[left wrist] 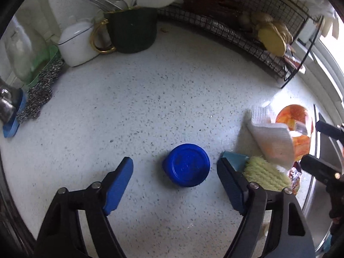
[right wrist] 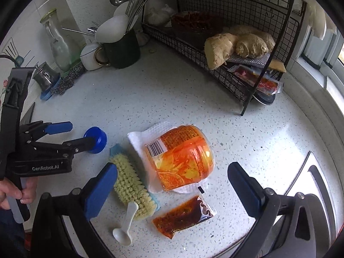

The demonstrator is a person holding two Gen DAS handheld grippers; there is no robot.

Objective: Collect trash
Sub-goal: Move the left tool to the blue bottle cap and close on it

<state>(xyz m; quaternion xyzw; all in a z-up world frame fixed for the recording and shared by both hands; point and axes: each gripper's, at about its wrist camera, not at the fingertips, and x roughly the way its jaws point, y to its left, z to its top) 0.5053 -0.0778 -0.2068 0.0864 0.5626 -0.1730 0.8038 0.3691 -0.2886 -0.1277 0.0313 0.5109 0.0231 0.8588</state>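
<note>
A blue plastic lid (left wrist: 186, 164) lies on the speckled white counter (left wrist: 150, 99), between the open jaws of my left gripper (left wrist: 175, 167); it also shows in the right wrist view (right wrist: 97, 139). My left gripper (right wrist: 79, 134) is seen there from the side, open around the lid. My right gripper (right wrist: 173, 179) is open and empty above an orange plastic jar (right wrist: 182, 157) lying on white paper towel (right wrist: 137, 142). A sauce sachet (right wrist: 182, 217), a small white spoon (right wrist: 125, 225) and a scrub brush (right wrist: 131, 185) lie near it.
A black wire rack (right wrist: 225, 49) with ginger and sauce packets stands at the back right. A dark green utensil mug (right wrist: 122, 49), a white container (left wrist: 75, 40), a glass bottle (right wrist: 57, 40) and steel wool (left wrist: 38, 90) crowd the back left. A sink edge (right wrist: 311, 172) lies right.
</note>
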